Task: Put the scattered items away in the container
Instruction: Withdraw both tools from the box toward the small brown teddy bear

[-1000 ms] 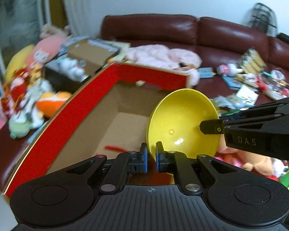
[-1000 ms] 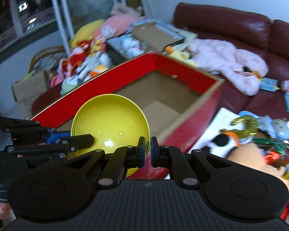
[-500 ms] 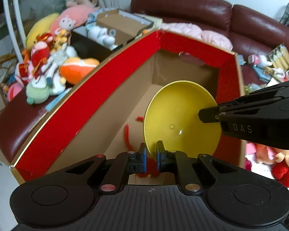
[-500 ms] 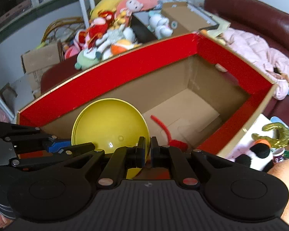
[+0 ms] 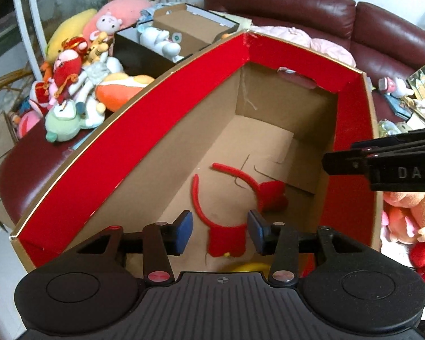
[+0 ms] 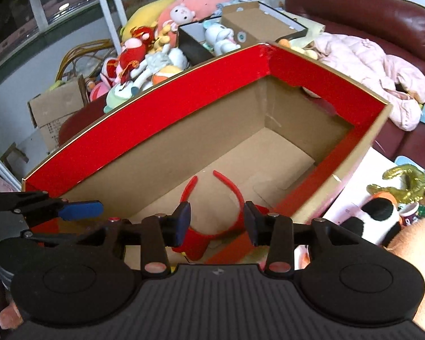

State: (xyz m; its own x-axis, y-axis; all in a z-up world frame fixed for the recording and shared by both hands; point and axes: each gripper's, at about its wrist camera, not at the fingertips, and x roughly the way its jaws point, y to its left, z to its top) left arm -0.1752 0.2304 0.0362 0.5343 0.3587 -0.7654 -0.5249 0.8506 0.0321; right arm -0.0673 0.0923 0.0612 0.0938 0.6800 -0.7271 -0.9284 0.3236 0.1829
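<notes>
A big cardboard box (image 5: 127, 130) lined in red stands open below both grippers. On its floor lies a red headband (image 5: 197, 195) with bows, also seen in the right wrist view as the headband (image 6: 236, 191). Only a sliver of the yellow bowl (image 5: 252, 267) shows, low in the box under my left gripper's body. My left gripper (image 5: 219, 232) hangs over the box's near end, its jaws opening with nothing between them. My right gripper (image 6: 216, 221) is likewise opening and empty. Each gripper shows from the side in the other's view: right gripper (image 5: 354, 164), left gripper (image 6: 79, 209).
Plush toys (image 5: 70, 85) are piled left of the box on a dark red sofa (image 5: 311, 8). A brown carton (image 5: 189, 28) and a pink jacket (image 6: 368, 65) lie behind it. A panda plush (image 6: 379, 215) and small items sit right of the box.
Both grippers were shut on the yellow bowl's rim over the box. Their jaws have spread and the bowl has dropped nearly out of sight into the box.
</notes>
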